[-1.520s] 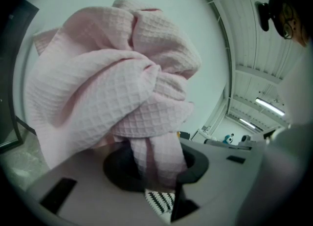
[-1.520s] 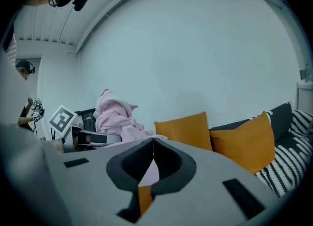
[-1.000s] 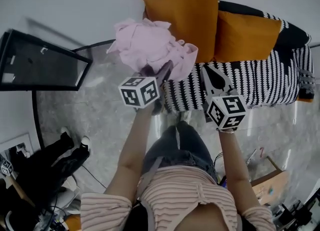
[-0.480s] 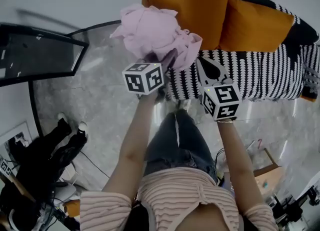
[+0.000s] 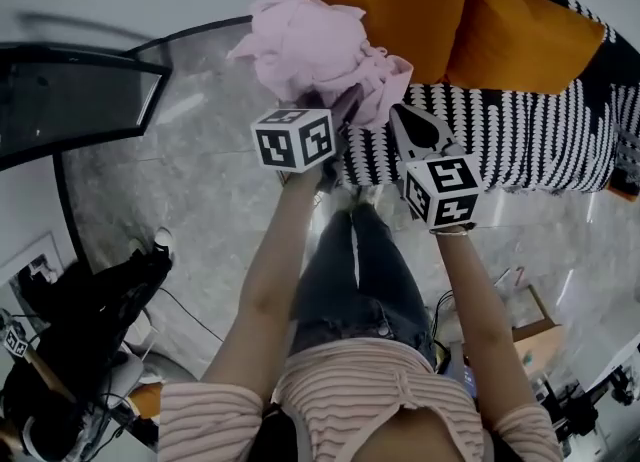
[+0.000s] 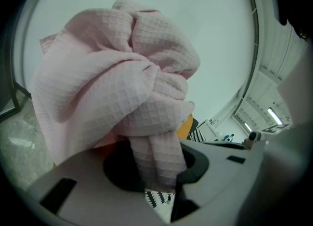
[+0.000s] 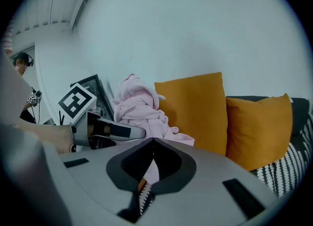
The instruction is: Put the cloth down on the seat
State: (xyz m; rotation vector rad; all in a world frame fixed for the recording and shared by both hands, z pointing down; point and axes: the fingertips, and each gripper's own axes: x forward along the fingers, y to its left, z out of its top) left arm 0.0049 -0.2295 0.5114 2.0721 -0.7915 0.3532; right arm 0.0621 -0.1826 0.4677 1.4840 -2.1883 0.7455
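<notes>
Cloth (image 5: pixel 315 50), pink, waffle-weave, bunched into a loose ball and held up in the air at the left end of the sofa, beside the larger orange cushion (image 5: pixel 400 0); it is not lying on the seat (image 5: pixel 520 140), and I cannot tell whether it brushes the cushion. Left gripper (image 5: pixel 342 120), in the person's left hand, pinching a twisted rope of that cloth; in the left gripper view the fabric (image 6: pixel 117 88) fills most of the frame and the gathered strand runs down between the two jaws (image 6: pixel 157 171), which press on it from either side. Right gripper (image 5: pixel 402 118), in the right hand, just to the right of the cloth, its jaws pressed together tip to tip with nothing between them, as the right gripper view (image 7: pixel 151 139) shows; the cloth (image 7: pixel 139 107) sits just beyond its tips there. Marker cube, one on each gripper, black and white squares (image 5: pixel 295 138) (image 5: pixel 443 190). Seat, covered in a black-and-white patterned throw. Second orange cushion (image 5: pixel 520 40), smaller, to the right of the first, leaning at the sofa back. Floor (image 5: pixel 200 180), pale marbled stone. Black frame (image 5: pixel 70 100), standing well to the left.
</notes>
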